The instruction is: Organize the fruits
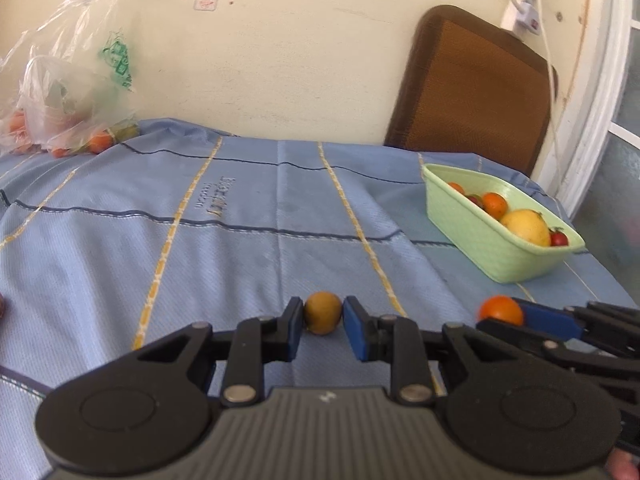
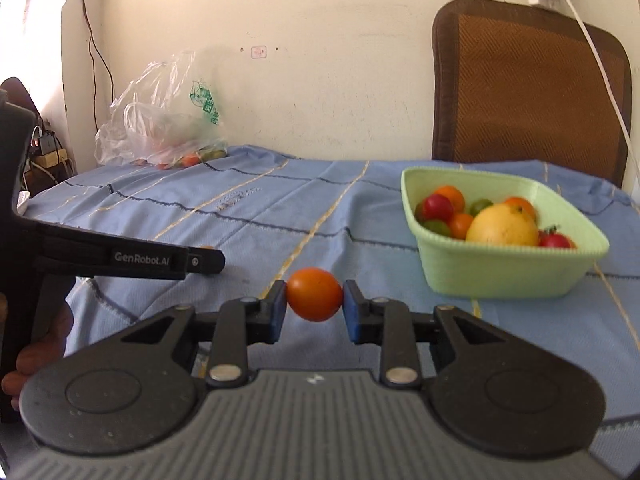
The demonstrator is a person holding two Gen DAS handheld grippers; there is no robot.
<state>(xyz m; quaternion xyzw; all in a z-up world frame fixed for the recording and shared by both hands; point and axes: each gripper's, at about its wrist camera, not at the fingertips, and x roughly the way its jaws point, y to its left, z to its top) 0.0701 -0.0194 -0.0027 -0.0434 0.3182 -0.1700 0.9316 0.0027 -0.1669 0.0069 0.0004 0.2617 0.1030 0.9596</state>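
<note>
Orange tomato (image 2: 315, 294): sitting pinched between the right tongs (image 2: 315, 300), above the blue cloth (image 2: 240, 216).
Left tongs (image 1: 323, 314): clamping a brownish-yellow fruit (image 1: 323, 313).
Green basket (image 2: 500, 276): holding a pile of fruits on the bench, ahead and right of the tongs.

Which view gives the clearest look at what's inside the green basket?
The right wrist view: the green basket faces the camera, so its contents show openly: a large yellow fruit among small red, orange and green ones. In the left wrist view the basket sits at the right edge, its near wall hiding part of the fruit.
</note>
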